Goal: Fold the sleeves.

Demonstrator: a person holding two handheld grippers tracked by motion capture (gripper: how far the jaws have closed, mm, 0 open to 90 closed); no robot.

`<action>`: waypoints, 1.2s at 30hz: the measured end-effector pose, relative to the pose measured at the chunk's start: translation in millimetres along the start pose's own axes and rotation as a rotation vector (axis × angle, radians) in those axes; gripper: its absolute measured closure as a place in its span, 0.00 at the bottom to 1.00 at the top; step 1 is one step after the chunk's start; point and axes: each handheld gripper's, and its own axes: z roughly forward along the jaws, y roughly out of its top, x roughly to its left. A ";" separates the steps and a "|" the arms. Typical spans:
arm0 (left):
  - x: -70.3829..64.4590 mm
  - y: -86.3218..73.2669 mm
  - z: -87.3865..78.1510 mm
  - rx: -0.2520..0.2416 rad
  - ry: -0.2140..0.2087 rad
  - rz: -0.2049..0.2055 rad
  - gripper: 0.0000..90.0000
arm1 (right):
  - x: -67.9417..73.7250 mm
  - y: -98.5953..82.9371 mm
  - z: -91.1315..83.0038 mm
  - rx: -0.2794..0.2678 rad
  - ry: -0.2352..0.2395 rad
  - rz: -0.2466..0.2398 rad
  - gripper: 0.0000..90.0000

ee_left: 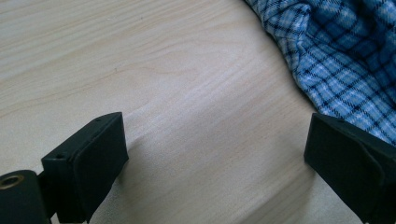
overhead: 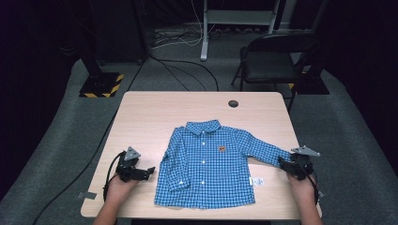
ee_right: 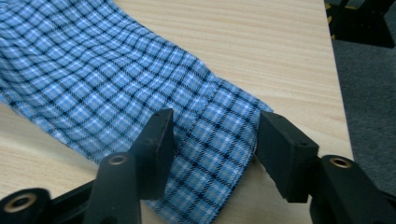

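A small blue checked shirt lies flat and face up on the wooden table, buttoned, collar toward the far side. Its right-hand sleeve stretches out to my right gripper. In the right gripper view that gripper is open, its jaws standing either side of the sleeve cuff, which lies flat on the wood. My left gripper rests just left of the shirt's folded-in sleeve. It is open over bare wood, with the shirt's edge beside its right jaw.
A dark cable hole sits near the table's far edge. A black chair stands beyond the far right corner. On the floor to the far left are a striped stand base and cables. A white tag lies by the shirt's hem.
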 end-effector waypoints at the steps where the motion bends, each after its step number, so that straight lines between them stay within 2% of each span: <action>1: 0.0 0.0 0.0 -0.001 0.000 0.000 0.06 | -0.4 -0.1 0.0 0.000 0.007 0.005 0.54; 7: 0.0 0.0 0.0 0.000 0.000 0.000 0.06 | 0.4 -0.5 -0.6 0.002 0.026 0.011 0.61; 11: 0.0 0.0 0.1 -0.001 0.000 -0.001 0.06 | 4.0 -1.1 -1.8 -0.004 0.050 -0.016 0.73; 17: 0.0 0.0 0.1 0.000 0.000 0.000 0.06 | 8.5 -2.0 -7.2 -0.036 0.057 -0.070 0.83; 25: 0.0 0.0 0.1 -0.001 0.000 -0.001 0.06 | 19.5 2.7 -16.5 -0.088 0.039 -0.124 0.85; 26: 0.0 0.0 0.1 -0.001 0.000 -0.001 0.06 | 23.6 4.0 -19.3 -0.103 0.032 -0.147 0.85; 29: 0.0 0.0 0.1 -0.001 0.000 -0.001 0.06 | 27.9 5.2 -22.0 -0.115 0.032 -0.166 0.85; 31: 0.0 0.0 0.1 -0.001 0.000 -0.001 0.06 | 35.7 6.6 -25.6 -0.131 0.026 -0.208 0.85; 32: 0.0 0.0 0.1 -0.001 0.000 -0.001 0.06 | 35.7 6.6 -25.6 -0.131 0.026 -0.208 0.85; 33: 0.0 0.0 0.1 -0.001 0.000 -0.001 0.06 | 41.5 7.4 -27.7 -0.139 0.026 -0.238 0.85; 36: 0.0 0.0 0.0 0.000 0.000 0.000 0.06 | 50.9 8.8 -30.5 -0.152 0.030 -0.280 0.85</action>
